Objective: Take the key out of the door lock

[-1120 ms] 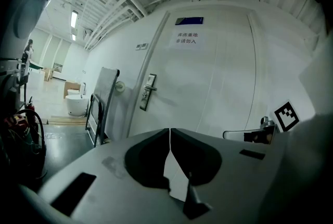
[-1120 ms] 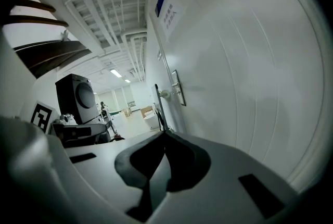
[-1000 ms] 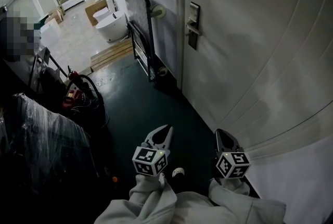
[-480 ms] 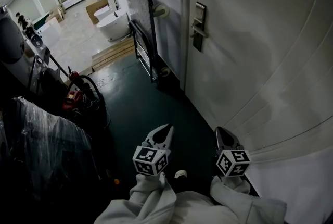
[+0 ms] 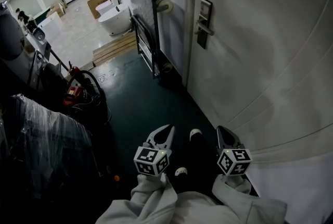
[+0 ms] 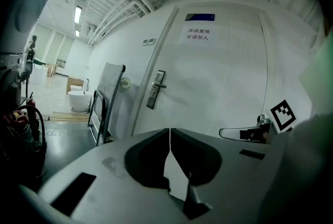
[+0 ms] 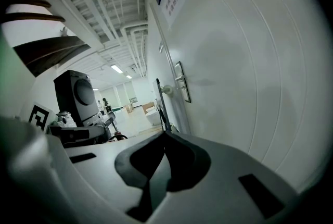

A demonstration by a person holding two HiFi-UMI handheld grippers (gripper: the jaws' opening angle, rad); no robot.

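Two claws sit low in the head view, both well apart from the lock. Your left claw [image 5: 165, 133] is at lower centre; its own view shows the jaws closed tip to tip with nothing between them. Your right claw [image 5: 222, 135] is to its right, near the foot of the door [image 5: 270, 72]; its jaws also meet, empty.

The lock plate [image 5: 205, 22], with its lever handle, is mounted near the door's left edge, in the upper centre of the head view. The key is too small to make out at the lock in any view.

A cart [image 5: 141, 20] stands upright against the wall left of the door frame. A white bathtub [image 5: 115, 19] stands in the upper left. The floor [image 5: 140, 108] below you is dark green. One shoe toe [image 5: 195, 134] shows between the claws.
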